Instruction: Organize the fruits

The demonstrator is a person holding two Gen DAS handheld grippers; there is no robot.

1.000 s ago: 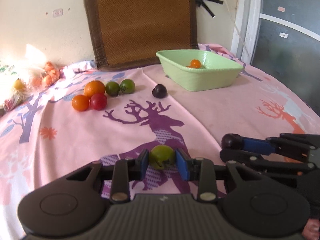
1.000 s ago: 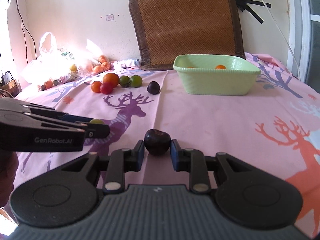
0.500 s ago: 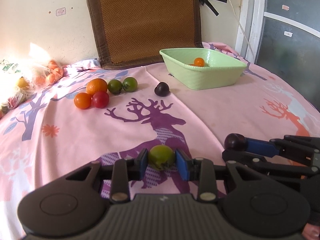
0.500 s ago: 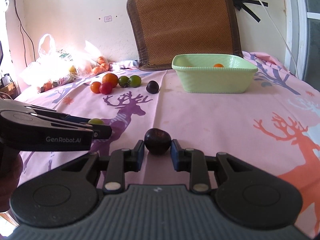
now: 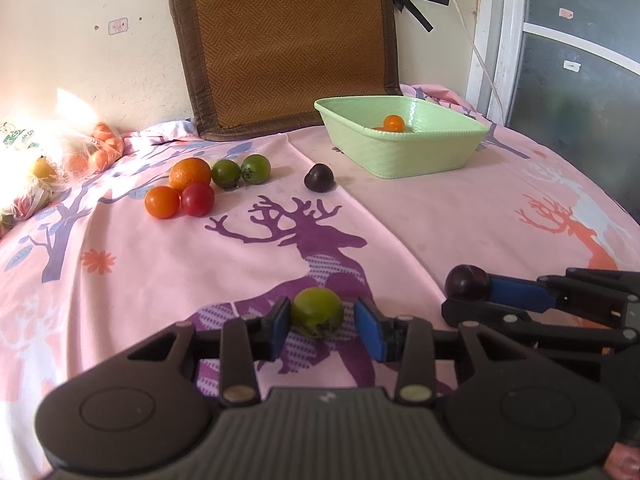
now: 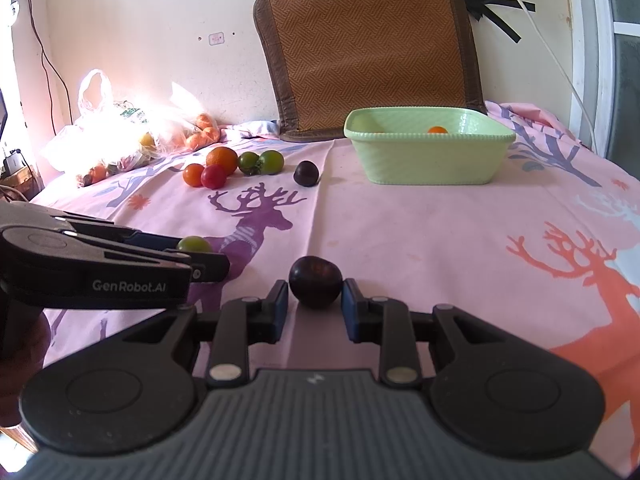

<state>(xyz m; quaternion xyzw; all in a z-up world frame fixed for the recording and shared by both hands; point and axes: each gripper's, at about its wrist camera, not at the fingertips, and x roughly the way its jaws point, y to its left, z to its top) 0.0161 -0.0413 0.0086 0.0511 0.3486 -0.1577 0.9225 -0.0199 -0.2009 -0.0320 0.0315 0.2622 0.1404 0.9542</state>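
My left gripper (image 5: 324,320) is low over the pink deer cloth. Its jaws are opening around a green tomato (image 5: 316,312), and a gap shows beside the right pad. The tomato rests on the cloth. Just to its right, my right gripper (image 6: 315,300) is shut on a dark plum (image 6: 315,286) close above the cloth. A light green basket (image 5: 420,156) at the back right holds an orange fruit (image 5: 393,123). Farther back lie an orange (image 5: 189,172), an orange tomato (image 5: 161,201), a red tomato (image 5: 197,199), two green tomatoes (image 5: 226,173) and another dark plum (image 5: 319,178).
A plastic bag of fruit (image 6: 120,136) lies at the far left edge by the wall. A brown woven mat (image 5: 288,44) leans on the wall behind the basket. A white door frame (image 5: 492,40) and a hanging cable stand at the right.
The left jaws have spread apart from the green tomato, which was gripped before. The right gripper still grips the plum, and neither hand has shifted.
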